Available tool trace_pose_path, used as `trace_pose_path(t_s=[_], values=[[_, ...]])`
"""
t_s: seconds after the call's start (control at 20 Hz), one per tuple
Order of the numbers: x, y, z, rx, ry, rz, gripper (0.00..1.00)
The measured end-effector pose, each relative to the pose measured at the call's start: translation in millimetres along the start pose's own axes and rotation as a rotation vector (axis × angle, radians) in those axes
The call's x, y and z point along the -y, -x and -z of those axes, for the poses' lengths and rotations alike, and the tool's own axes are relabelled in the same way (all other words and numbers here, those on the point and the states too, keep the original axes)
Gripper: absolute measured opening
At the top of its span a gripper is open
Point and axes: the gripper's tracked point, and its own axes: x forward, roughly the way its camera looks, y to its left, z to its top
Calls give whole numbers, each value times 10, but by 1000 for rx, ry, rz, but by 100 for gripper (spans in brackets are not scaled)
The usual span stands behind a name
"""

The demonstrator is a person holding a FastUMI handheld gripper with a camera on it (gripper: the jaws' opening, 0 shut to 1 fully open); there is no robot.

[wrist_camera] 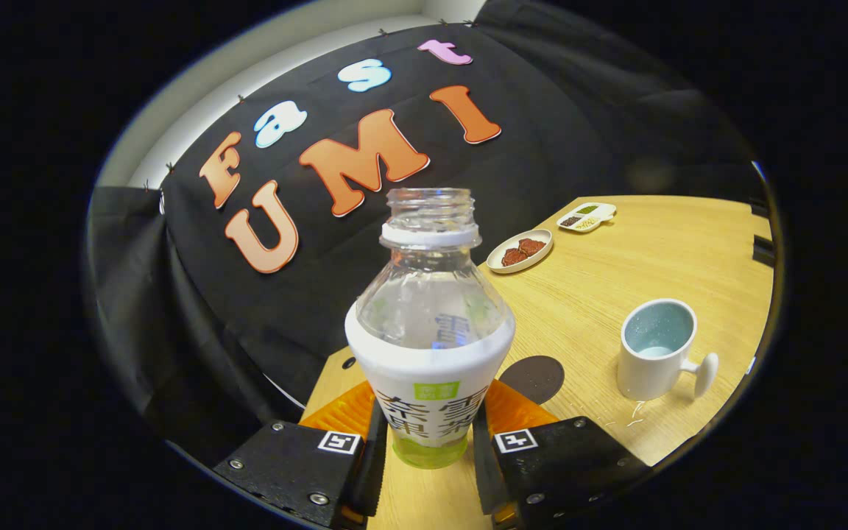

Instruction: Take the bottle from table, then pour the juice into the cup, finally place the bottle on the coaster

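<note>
gripper (428,442) fingers narrow, both pressing the lower body of the bottle (430,331), one each side, so bottle is held between them. bottle upright w/ slight tilt, no cap, mouth open. clear upper part, white label wrap below, a bit of green-yellow juice at the very bottom betw the fingers. table (615,280) is light wood, running from under the gripper to far right. just beyond the bottle, a touch to the right, a dark round coaster (534,377) lies flat on the table, bare. further right of it, a white cup (656,350) stands upright, pale blue inside, handle pointing right, apart from coaster. can't tell if there's liquid in it. farther back, a small oval plate (520,251) w/ reddish-brown pieces on it. beyond that, near the far edge, a small white divided tray (586,216) w/ dark and greenish bits in its compartments.
</note>
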Motion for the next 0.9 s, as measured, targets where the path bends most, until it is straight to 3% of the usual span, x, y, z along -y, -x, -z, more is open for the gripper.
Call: trace_pose_path(t_s=[0.45, 0.9], values=[[-132, -51, -288, 53, -338, -116, 52], [-70, -60, -362, 69, -559, -138, 52]])
